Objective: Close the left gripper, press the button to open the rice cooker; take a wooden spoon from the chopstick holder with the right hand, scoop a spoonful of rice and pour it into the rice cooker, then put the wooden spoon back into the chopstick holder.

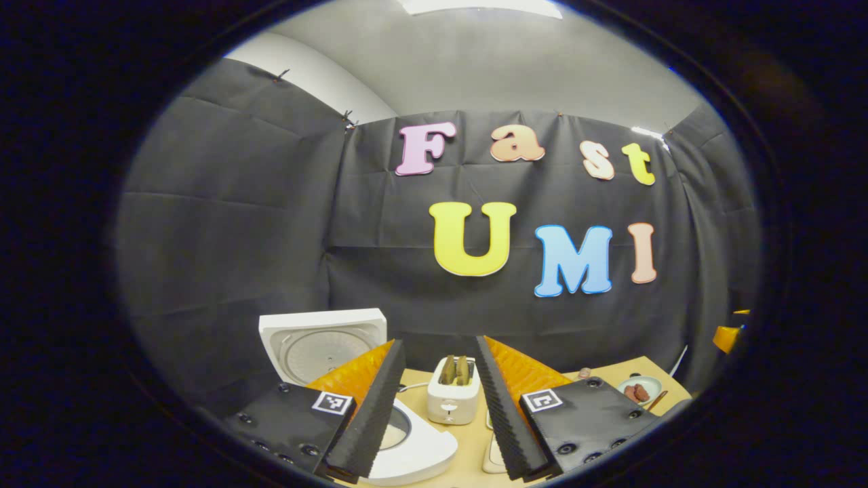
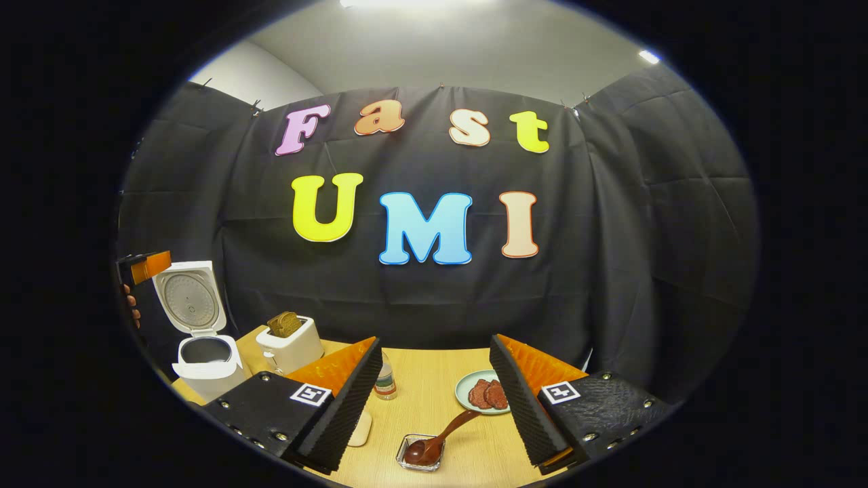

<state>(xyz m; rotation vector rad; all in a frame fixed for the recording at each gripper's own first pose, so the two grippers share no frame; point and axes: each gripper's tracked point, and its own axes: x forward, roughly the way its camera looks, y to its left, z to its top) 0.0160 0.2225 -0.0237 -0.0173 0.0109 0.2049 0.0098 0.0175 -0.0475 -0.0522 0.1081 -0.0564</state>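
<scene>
The white rice cooker point(image 2: 207, 362) stands at the table's left end with its lid point(image 2: 188, 298) swung up and the pot showing. In the left gripper view the cooker's body point(image 1: 420, 444) lies just under my left finger and its lid point(image 1: 319, 344) rises behind. My left gripper point(image 1: 439, 342) is open, with nothing between the fingers. My right gripper point(image 2: 435, 339) is also open and holds nothing. Low between its fingers, a dark wooden spoon point(image 2: 441, 437) lies with its bowl in a small square glass dish point(image 2: 420, 454). My left gripper point(image 2: 142, 268) hovers beside the cooker lid, held by a hand point(image 2: 132, 305).
A white toaster point(image 2: 291, 342) with bread stands right of the cooker, also ahead of my left gripper as toaster point(image 1: 453, 393). A small bottle point(image 2: 384, 379), a flat white piece point(image 2: 359, 428) and a plate of meat slices point(image 2: 485, 393) sit on the wooden table point(image 2: 434, 379).
</scene>
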